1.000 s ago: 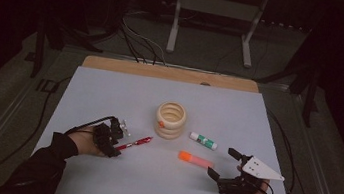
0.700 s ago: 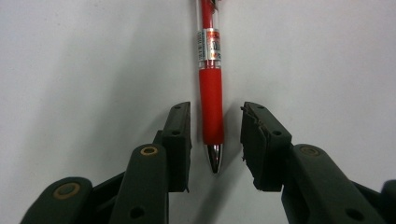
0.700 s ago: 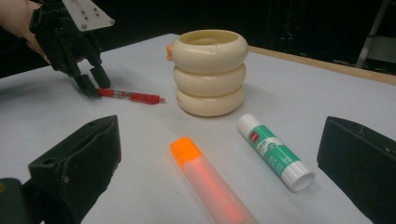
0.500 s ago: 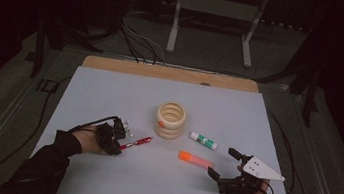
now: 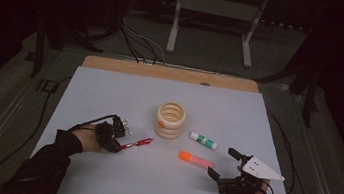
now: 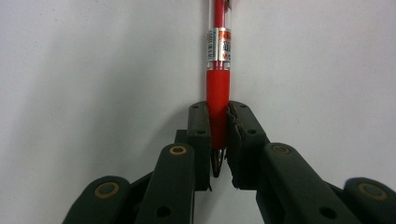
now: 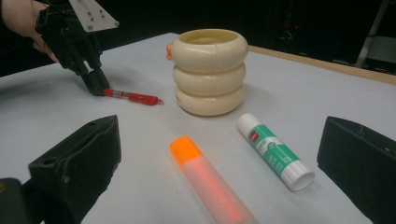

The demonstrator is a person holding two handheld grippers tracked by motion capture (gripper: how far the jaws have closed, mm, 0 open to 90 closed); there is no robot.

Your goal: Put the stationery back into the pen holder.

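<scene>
Left gripper (image 6: 218, 140) jaws have just been closing and are now pinching the red pen (image 6: 218, 70); right gripper (image 5: 224, 165) is idling spread. Next, I'm guessing a straight lift toward the ringed holder (image 5: 171, 120).

The left claw (image 5: 116, 137) has just been closing, jaws now clamped together low, while the right claw (image 5: 224, 165) rests with jaws spread wide.

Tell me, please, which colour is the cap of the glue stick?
White; the glue stick shows best in the right gripper view.
</scene>
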